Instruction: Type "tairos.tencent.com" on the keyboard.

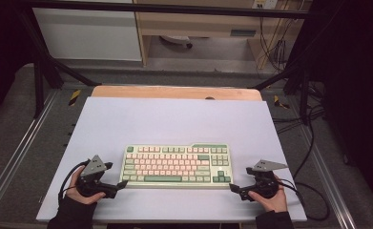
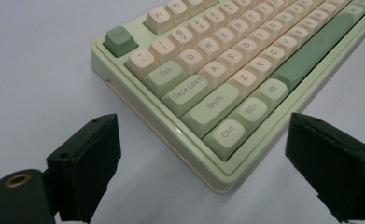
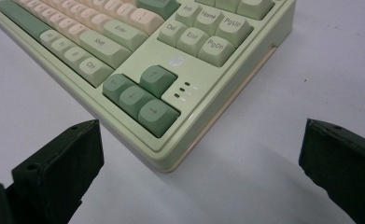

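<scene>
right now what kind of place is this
Probably a lab recording rig: a white-covered table inside a black frame, loose cables on the floor, and a keyboard laid out between two handheld tools.

Left gripper [image 1: 123, 184]: black body, grey three-cornered plate [image 1: 95, 165] on top with small dark holes. Black cable [image 1: 67, 177] loops off its outer side. The left hand [image 1: 81, 194] comes out of a dark sleeve [image 1: 70, 215].

Right gripper [image 1: 232, 187]: same black build, its own grey plate [image 1: 266, 166] on top, black cable [image 1: 313, 196] curving away in a loop. The right hand [image 1: 270, 198] wears a dark sleeve [image 1: 273, 220] too.

Left gripper view: two blocky matt black jaws, flat inner faces, small recessed screw holes along the top edges. A brass-coloured ring [image 2: 17, 180] sits in a rounded black part at the lower left.

Right gripper view: same black blocks, same screw holes.
</scene>
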Motion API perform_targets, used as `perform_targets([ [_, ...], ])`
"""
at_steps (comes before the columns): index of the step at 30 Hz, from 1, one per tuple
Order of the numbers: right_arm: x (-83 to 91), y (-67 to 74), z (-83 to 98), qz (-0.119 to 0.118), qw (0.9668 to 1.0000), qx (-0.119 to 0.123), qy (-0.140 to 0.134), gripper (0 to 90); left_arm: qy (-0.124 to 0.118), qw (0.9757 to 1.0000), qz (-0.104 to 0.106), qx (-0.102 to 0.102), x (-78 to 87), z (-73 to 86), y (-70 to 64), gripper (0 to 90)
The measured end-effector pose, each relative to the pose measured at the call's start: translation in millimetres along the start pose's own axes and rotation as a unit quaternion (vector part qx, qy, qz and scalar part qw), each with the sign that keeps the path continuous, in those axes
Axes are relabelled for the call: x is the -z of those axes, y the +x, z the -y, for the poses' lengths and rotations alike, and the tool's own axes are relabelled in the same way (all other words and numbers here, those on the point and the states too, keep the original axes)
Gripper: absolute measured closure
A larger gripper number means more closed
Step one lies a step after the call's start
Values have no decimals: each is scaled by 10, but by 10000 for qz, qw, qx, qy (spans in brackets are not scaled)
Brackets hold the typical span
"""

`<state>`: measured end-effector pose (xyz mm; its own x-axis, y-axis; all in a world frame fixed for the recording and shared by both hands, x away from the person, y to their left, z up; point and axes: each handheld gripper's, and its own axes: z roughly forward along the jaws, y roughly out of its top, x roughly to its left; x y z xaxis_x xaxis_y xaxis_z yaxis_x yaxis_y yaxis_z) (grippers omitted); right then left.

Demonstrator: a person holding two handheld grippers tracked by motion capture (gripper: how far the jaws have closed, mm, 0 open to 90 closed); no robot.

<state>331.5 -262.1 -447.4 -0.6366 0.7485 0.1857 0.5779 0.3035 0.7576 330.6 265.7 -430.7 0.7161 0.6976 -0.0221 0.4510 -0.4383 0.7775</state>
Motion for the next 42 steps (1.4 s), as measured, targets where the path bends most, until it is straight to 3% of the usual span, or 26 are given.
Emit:
perform_targets([
  [12, 0, 1, -1, -4, 10000, -3, 5, 5, -63, 10000, -7, 54, 3, -44, -26, 142],
  [24, 0, 1, -1, -3, 10000, -1, 0, 5, -180, 9997, 22, 132, 17, -108, -60, 243],
  [42, 1, -4, -1, -11, 10000, 10, 11, 5, -119, 9997, -33, 212, -50, -234, -147, 563],
])
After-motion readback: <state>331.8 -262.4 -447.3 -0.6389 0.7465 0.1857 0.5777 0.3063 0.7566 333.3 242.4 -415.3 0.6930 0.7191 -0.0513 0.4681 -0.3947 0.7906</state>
